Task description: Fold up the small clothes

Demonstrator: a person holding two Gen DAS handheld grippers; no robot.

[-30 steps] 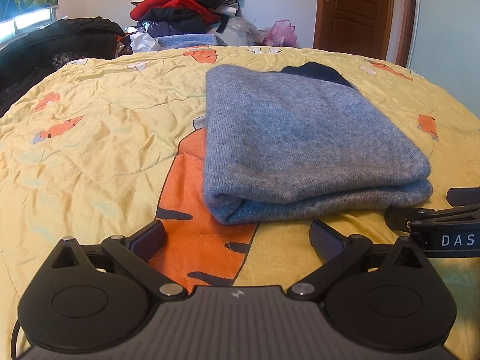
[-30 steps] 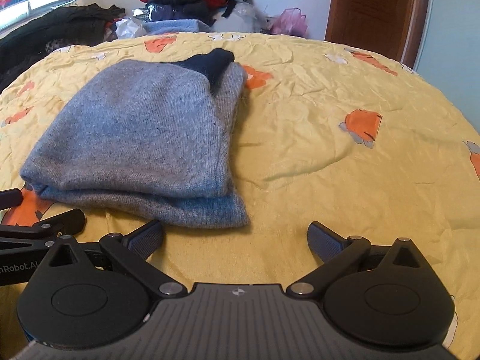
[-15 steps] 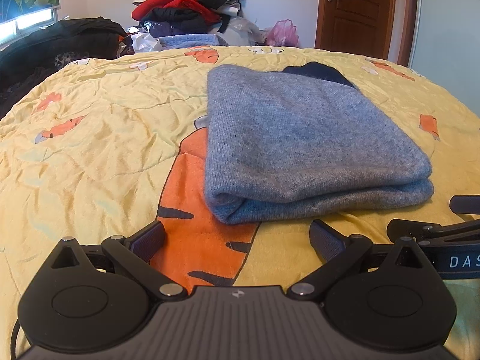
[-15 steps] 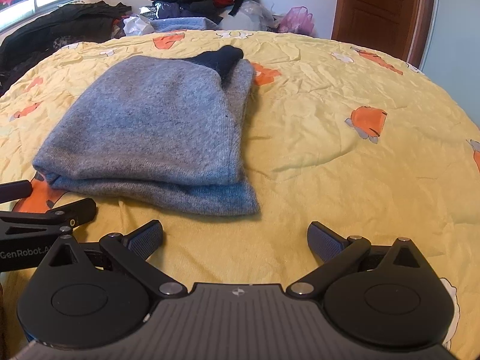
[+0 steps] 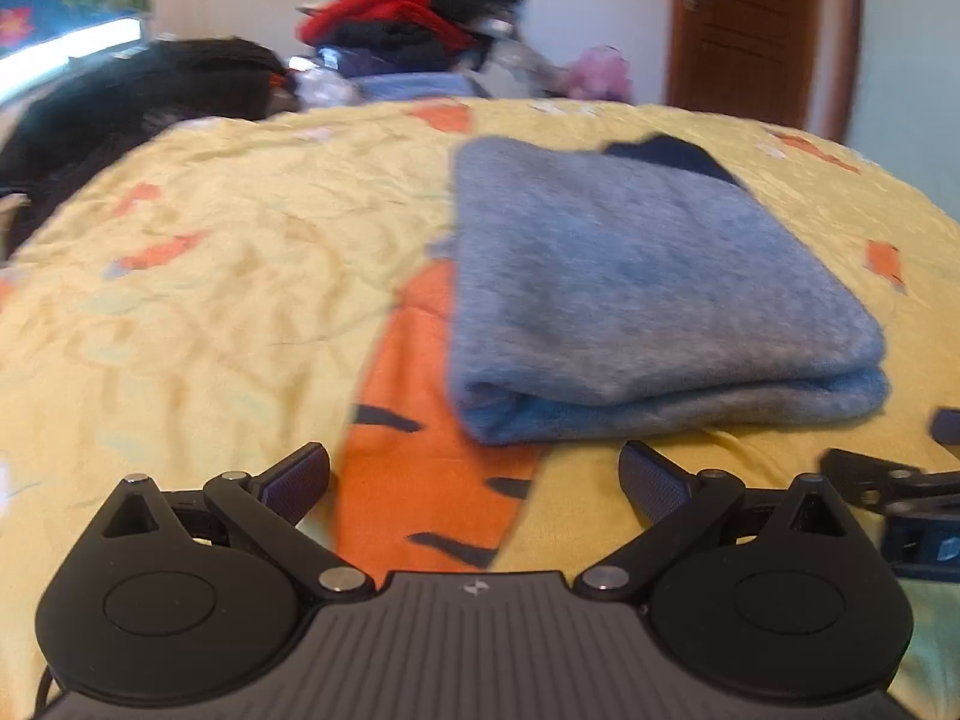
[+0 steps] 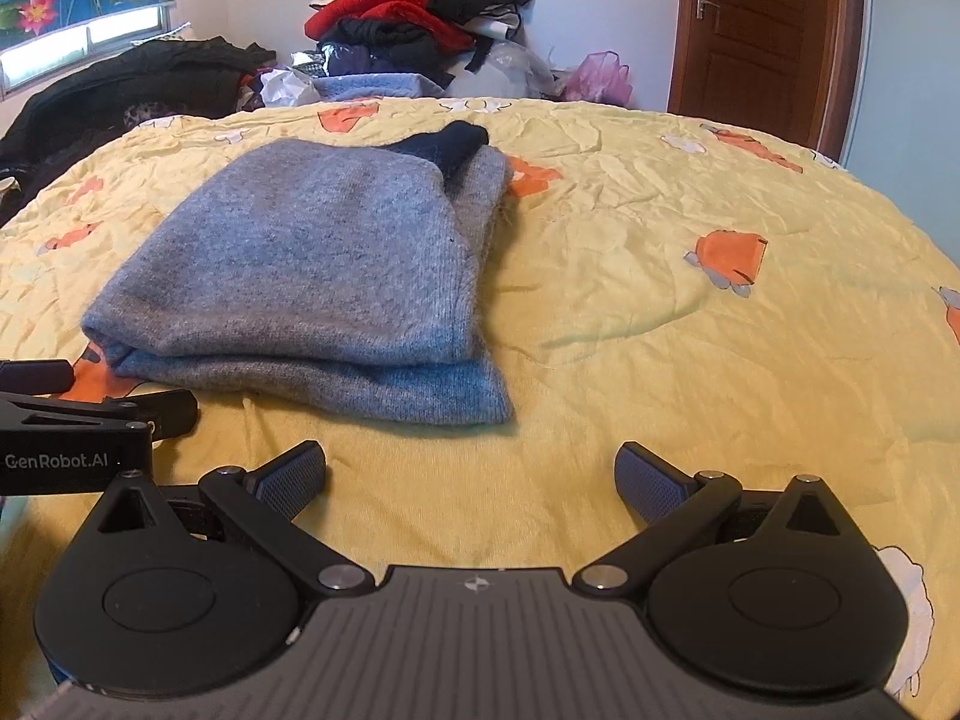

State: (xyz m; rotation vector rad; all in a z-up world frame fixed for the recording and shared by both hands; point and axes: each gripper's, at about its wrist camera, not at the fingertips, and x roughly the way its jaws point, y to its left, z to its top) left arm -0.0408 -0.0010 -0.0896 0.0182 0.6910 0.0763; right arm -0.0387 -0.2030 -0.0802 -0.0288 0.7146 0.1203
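Across the room: yellow bedspread point(image 6: 630, 276), wrinkled, orange prints. Clothes heap point(image 6: 420, 18) beyond its far edge; brown door point(image 6: 762, 30) far right. Grey sweater point(image 6: 312, 264) folded flat mid-bed, dark piece poking out behind. Left gripper point(image 5: 474, 477) and right gripper point(image 6: 471, 474) spread wide, empty, just short of its near edge.

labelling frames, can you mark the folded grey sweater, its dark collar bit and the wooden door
folded grey sweater point(image 6: 312, 264), right wrist view, middle of its top layer
dark collar bit point(image 6: 447, 141), right wrist view, navy fabric poking out at the far end
wooden door point(image 6: 759, 30), right wrist view, centre of its panel
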